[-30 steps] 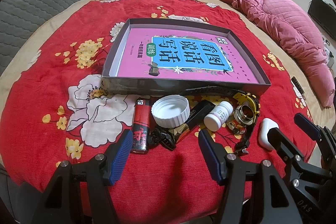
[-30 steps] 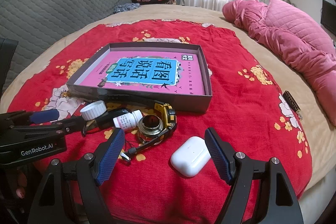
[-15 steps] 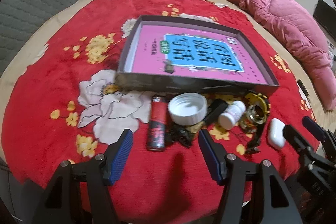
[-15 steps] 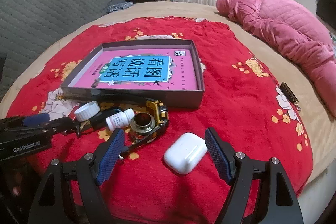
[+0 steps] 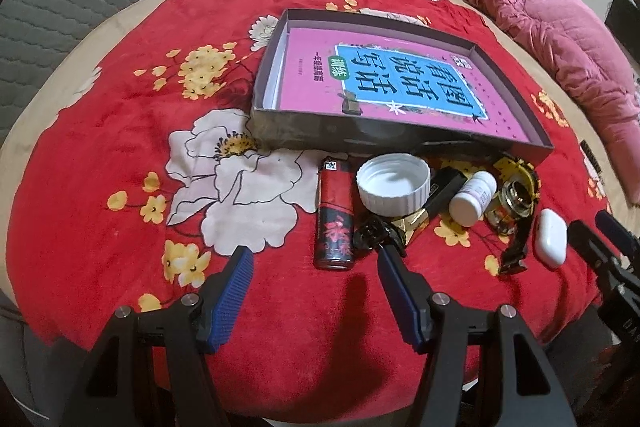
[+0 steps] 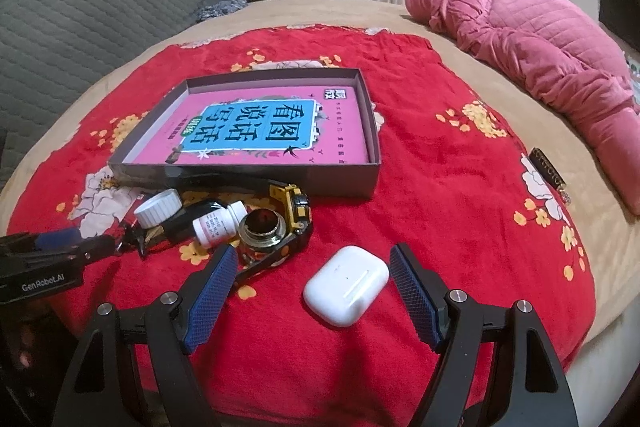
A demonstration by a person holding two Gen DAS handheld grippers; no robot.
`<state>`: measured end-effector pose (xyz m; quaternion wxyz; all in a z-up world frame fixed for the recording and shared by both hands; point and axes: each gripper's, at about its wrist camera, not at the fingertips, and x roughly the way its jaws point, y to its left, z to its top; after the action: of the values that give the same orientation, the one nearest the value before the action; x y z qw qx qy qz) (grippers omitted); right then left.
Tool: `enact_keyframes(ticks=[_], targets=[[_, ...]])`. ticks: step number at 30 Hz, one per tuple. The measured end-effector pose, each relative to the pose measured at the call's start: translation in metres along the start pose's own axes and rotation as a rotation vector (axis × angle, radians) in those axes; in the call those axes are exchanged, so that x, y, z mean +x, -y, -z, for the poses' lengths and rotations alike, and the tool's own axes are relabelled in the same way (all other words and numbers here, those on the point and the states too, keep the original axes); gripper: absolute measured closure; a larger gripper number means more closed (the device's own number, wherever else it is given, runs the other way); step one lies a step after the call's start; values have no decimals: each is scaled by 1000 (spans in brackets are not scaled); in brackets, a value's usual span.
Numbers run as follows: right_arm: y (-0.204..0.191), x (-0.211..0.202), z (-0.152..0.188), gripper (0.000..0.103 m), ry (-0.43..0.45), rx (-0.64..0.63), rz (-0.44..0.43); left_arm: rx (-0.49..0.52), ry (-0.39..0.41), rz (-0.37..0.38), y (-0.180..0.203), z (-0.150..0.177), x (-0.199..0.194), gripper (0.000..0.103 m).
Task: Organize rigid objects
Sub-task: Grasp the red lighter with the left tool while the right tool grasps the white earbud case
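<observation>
Both grippers empty, fingers spread wide. My right gripper (image 6: 310, 291) frames the white earbud case (image 6: 346, 284), lower centre of its view; my left gripper (image 5: 312, 291) sits low before the lighter (image 5: 334, 219). Small items cluster touching below the box's (image 5: 360, 137) near wall. Risks: the smooth case squirting sideways; the soft blanket (image 6: 440, 187) bunching; snagging the watch (image 6: 294, 217). Open room lies right of the case.

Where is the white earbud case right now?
In the right wrist view, the white earbud case lies on the red blanket between the open right gripper fingers.
</observation>
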<state>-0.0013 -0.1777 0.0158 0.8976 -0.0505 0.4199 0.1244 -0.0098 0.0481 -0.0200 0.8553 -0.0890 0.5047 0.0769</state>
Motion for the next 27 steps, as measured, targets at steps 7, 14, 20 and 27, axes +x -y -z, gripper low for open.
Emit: enact_keyframes(ticks=[7, 14, 20, 27], targets=[[5, 11, 4, 24, -56, 29, 6, 4, -32, -34, -1, 0, 14, 39], [14, 25, 11, 24, -131, 75, 15, -16, -42, -31, -6, -3, 25, 39], [22, 38, 15, 24, -183, 123, 15, -19, -32, -33, -8, -8, 32, 39], [32, 56, 16, 24, -227, 202, 35, -2, -9, -47, -5, -14, 40, 39]])
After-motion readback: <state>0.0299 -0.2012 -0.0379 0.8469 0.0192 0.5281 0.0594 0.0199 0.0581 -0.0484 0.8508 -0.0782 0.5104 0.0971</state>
